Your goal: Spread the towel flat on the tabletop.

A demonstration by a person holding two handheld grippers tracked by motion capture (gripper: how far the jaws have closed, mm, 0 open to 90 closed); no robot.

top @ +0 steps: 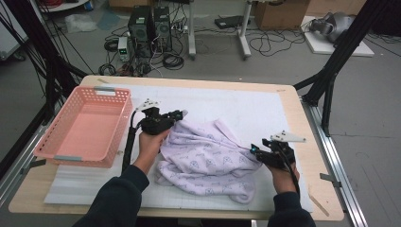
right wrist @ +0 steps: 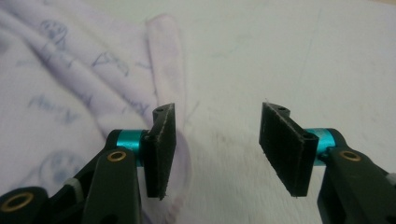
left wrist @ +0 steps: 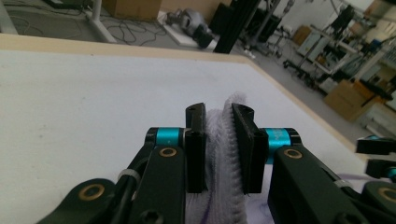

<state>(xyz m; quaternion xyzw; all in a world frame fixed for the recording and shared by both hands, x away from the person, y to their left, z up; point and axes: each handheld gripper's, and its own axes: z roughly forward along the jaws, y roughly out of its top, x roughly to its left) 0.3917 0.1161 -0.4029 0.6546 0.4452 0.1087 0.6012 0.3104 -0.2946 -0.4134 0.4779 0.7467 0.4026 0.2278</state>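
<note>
Pinching garment (left wrist: 219,140) — left gripper (left wrist: 218,135); right gripper (right wrist: 215,144) gapes wide.

Wooden table (top: 302,124), rounded corners, pale top. White mat (top: 255,111) spread over most of it, bare wood left along edges. Pink basket (top: 124,112) at left side, standing partly on mat, hollow inside showing. Crumpled pale purple cloth (top: 208,158) with printed pattern lying on mat near middle, toward near edge, well apart from basket. Thin wooden stick (top: 319,204) on bare wood at near right corner.
</note>
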